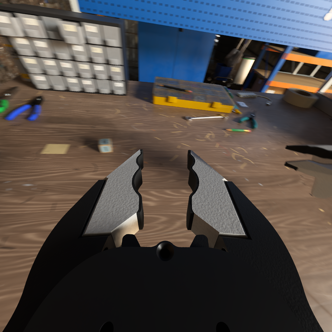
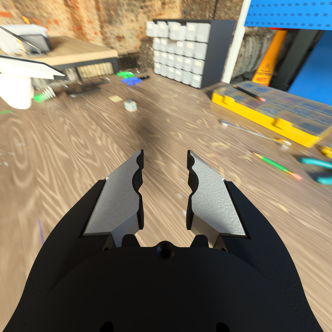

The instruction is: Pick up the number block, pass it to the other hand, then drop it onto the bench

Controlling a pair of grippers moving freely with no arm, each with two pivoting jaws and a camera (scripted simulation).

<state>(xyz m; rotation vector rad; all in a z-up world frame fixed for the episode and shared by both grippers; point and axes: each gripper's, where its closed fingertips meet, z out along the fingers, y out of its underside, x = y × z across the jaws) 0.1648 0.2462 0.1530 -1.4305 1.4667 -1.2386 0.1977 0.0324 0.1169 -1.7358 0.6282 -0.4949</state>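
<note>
The number block point(image 1: 105, 145) is a small pale cube with light blue faces, resting on the wooden bench point(image 1: 71, 179) ahead and left of my left gripper point(image 1: 165, 152). That gripper is open and empty above the bench. In the right wrist view the block point(image 2: 130, 106) sits farther ahead, slightly left of my right gripper point(image 2: 165, 152), which is also open and empty. The right gripper's fingers show at the right edge of the left wrist view point(image 1: 309, 158); the left gripper's fingers show at the left edge of the right wrist view point(image 2: 30, 70).
A yellow parts case point(image 1: 192, 100), a grey drawer cabinet point(image 1: 71, 57), blue-handled pliers point(image 1: 27, 111), a wrench point(image 1: 204, 118), teal pliers point(image 1: 248, 120), a green pencil point(image 1: 238, 130), a tape roll point(image 1: 300, 97) and a tan paper square point(image 1: 54, 149) lie on the bench.
</note>
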